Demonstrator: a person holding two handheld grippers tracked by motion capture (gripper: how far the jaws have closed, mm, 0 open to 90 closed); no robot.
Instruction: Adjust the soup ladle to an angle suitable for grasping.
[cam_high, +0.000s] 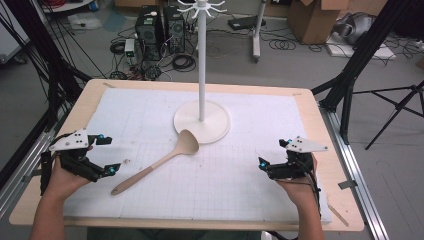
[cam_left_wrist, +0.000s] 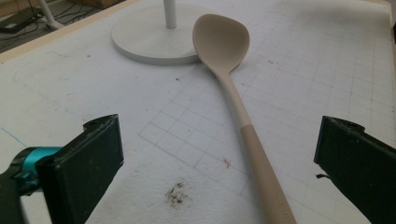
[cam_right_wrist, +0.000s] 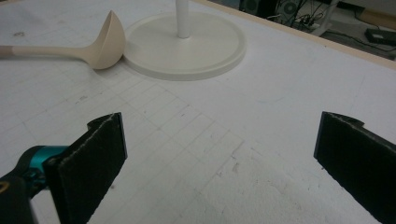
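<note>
A beige ladle-like spoon (cam_high: 160, 161) lies slantwise on the white gridded mat (cam_high: 240, 185), its bowl against the rim of a white hook stand's round base (cam_high: 202, 121). My left gripper (cam_high: 109, 154) is held over the mat's left side, open and with nothing in it, near the handle end. In the left gripper view the spoon (cam_left_wrist: 233, 93) runs up between the wide jaws of the left gripper (cam_left_wrist: 220, 137) toward the base (cam_left_wrist: 149, 39). My right gripper (cam_high: 273, 154) hovers open over the mat's right side. In the right gripper view, past the right gripper (cam_right_wrist: 219, 135), lie the spoon (cam_right_wrist: 105, 46) and the base (cam_right_wrist: 187, 46).
The stand's tall pole (cam_high: 202, 60) rises mid-table with hooks at its top. A small dark smudge (cam_left_wrist: 176, 193) marks the mat. The wooden table edge (cam_high: 340, 165) borders the mat. Computers, cables and boxes crowd the floor beyond, with black frame legs (cam_high: 350, 85) at both sides.
</note>
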